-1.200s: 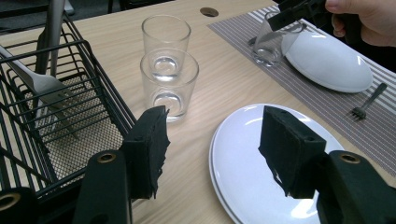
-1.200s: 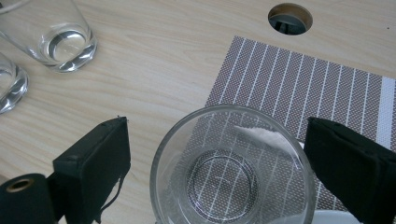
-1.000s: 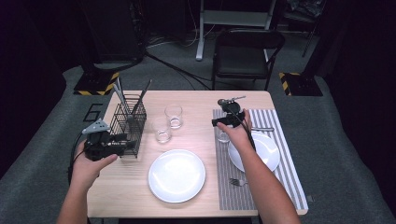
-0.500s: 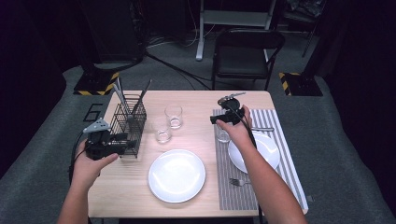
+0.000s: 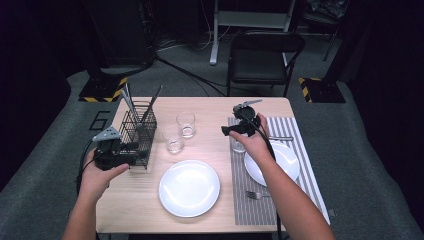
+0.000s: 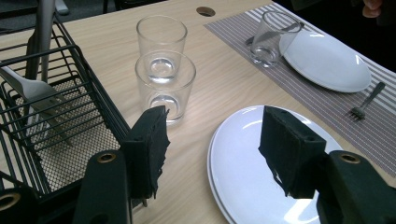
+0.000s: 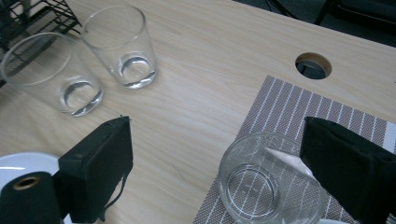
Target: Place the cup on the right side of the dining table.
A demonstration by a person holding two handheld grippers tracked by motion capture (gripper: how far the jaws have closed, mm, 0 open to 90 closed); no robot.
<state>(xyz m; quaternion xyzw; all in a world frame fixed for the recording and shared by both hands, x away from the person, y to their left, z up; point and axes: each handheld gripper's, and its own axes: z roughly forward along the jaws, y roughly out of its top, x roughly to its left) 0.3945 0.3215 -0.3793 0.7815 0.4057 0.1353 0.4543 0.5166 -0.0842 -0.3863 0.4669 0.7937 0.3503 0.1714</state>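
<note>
My right gripper [image 5: 231, 131] hovers open just above a clear glass [image 5: 239, 145] that stands on the striped placemat [image 5: 300, 130]. In the right gripper view the glass [image 7: 268, 182] sits low between the spread jaws of the right gripper [image 7: 215, 163], nearer the right one and untouched. My left gripper [image 5: 141, 159] is open with nothing in it, beside the front of the black wire basket [image 5: 137, 132]. In the left gripper view the left gripper [image 6: 212, 154] points over the centre white plate [image 6: 243, 163] toward two clear glasses [image 6: 164, 84] [image 6: 161, 37].
The basket [image 6: 56, 121] holds several utensils. Two glasses [image 5: 174, 139] [image 5: 186, 124] stand mid-table. A white plate [image 5: 189, 187] lies at front centre. A second plate [image 5: 280, 160], a fork [image 5: 257, 195] and a knife [image 5: 280, 138] lie on the placemat. A chair [image 5: 265, 55] stands behind the table.
The right gripper has edged slightly left above the glass on the placemat. The left hand and gripper have stayed put beside the basket.
</note>
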